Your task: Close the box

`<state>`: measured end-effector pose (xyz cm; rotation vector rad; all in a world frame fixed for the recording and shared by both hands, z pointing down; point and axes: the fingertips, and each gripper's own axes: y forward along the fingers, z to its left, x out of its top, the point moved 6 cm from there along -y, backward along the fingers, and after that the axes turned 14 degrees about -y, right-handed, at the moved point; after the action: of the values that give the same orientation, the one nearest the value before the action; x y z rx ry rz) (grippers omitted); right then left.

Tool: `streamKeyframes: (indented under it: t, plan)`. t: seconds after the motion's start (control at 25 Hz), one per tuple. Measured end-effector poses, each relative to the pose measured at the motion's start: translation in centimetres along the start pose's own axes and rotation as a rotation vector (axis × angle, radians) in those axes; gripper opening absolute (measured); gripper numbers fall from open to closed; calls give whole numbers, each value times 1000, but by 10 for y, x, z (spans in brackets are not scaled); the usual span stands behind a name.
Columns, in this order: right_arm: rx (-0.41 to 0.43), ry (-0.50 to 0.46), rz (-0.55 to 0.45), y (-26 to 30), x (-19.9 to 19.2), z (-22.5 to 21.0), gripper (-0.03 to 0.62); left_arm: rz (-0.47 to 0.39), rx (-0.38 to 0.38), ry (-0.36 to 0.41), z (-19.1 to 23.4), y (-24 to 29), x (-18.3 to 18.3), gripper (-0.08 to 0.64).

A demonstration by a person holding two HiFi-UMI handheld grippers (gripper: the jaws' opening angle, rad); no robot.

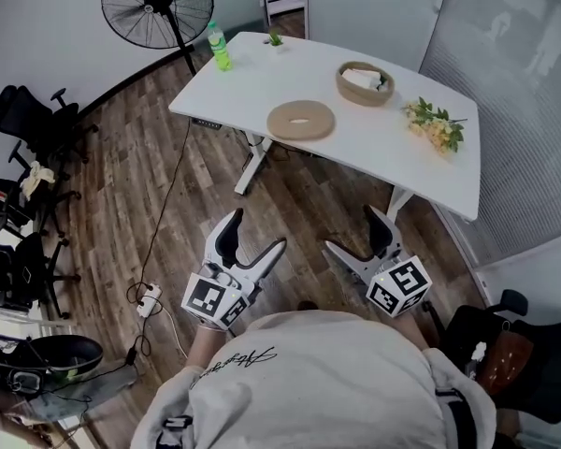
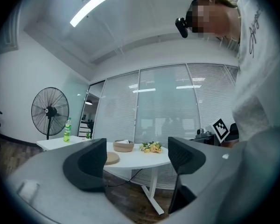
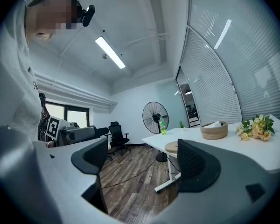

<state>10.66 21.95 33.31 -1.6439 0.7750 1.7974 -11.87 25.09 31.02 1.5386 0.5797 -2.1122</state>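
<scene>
- The white table (image 1: pixel 262 87) stands ahead of me on the wooden floor (image 1: pixel 140 204), well apart from both claws.
- A standing fan (image 1: pixel 157 3) is beyond its far left corner.
- My left claw (image 1: pixel 254 237) and right claw (image 1: pixel 353 232) hang over the floor, jaws spread, nothing between them.
- The flat round lid (image 1: pixel 301 120) lies on the table just beside the open woven box (image 1: pixel 365 84).
- Yellow flowers (image 1: pixel 435 124) lie to the right and a green bottle (image 1: pixel 220 47) stands at the far left.

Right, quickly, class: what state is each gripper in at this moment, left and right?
Left gripper: open, nothing between its jaws.
Right gripper: open, nothing between its jaws.
</scene>
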Motion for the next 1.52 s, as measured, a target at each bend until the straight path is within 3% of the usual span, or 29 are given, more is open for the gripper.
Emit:
streamKeyframes:
  t: [0.76, 0.96, 1.24, 1.52]
  plan:
    - [15, 10, 7, 20, -4, -13, 451, 33, -7, -18, 14, 15, -7, 396]
    - [37, -1, 19, 23, -7, -12, 452, 21, 3, -68, 22, 15, -5, 394]
    - [46, 15, 12, 22, -9, -20, 451, 28, 7, -34, 15, 23, -4, 394]
    - [78, 39, 16, 33, -17, -16, 451, 63, 48, -57, 25, 9, -11, 394]
